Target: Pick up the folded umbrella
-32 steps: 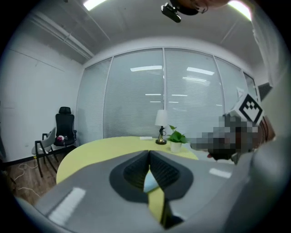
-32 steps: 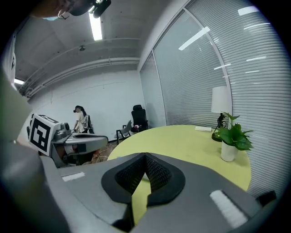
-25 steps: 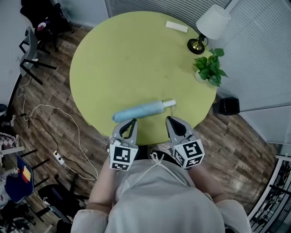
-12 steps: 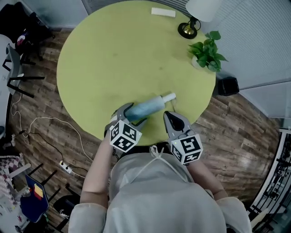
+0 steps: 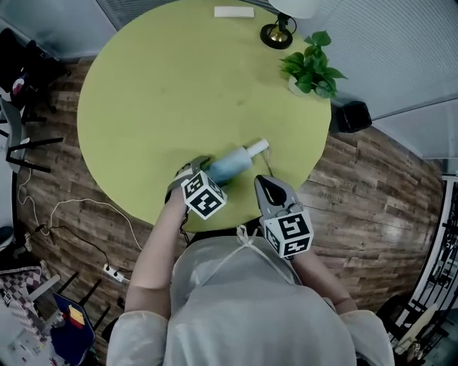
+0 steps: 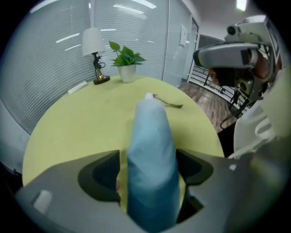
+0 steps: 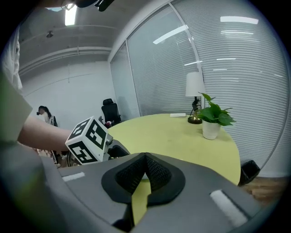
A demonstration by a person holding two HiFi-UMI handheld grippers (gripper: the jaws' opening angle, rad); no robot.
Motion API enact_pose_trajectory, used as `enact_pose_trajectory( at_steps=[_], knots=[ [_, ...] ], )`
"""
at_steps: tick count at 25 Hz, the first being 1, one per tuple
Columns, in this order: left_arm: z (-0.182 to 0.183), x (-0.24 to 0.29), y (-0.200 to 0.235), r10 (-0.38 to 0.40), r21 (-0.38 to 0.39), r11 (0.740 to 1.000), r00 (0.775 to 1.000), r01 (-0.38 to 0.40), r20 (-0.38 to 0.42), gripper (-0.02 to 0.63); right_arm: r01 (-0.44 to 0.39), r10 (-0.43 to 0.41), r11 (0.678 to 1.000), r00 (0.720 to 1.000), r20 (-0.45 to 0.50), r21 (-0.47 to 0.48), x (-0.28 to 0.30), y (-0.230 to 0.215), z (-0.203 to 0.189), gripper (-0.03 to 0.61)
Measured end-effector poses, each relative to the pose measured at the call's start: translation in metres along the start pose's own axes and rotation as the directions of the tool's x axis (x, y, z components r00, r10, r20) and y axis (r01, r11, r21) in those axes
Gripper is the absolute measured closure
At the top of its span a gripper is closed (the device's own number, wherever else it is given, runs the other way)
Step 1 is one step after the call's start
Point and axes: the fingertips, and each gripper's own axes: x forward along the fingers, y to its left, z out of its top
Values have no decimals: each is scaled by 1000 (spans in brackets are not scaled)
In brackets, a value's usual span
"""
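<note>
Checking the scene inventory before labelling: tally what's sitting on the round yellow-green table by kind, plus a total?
Folded umbrella: 1
Table lamp: 1
Potted plant: 1
White flat bar: 1
Total: 4

Office meeting room. Indicators: glazed partition walls with slatted blinds (image 7: pixel 218 59), black swivel office chair (image 7: pixel 109 109), round yellow-green table (image 5: pixel 179 86) carrying a table lamp (image 6: pixel 93 45) and potted plant (image 5: pixel 309 68), wood-plank floor (image 5: pixel 372 171).
</note>
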Motion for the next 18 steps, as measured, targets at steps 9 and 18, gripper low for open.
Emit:
enact_pose_trajectory(
  at_steps=[9,18],
  knots=[
    [-14,14,-5,-73,49,996,988,80,-137,264,36,-36,999,999,-14,23,-3,-7,-6,580],
    [-14,16,-9,-82,41,995,982,90,-173,308,49,-49,999,999,2,17,-14,-15,0,580]
  ],
)
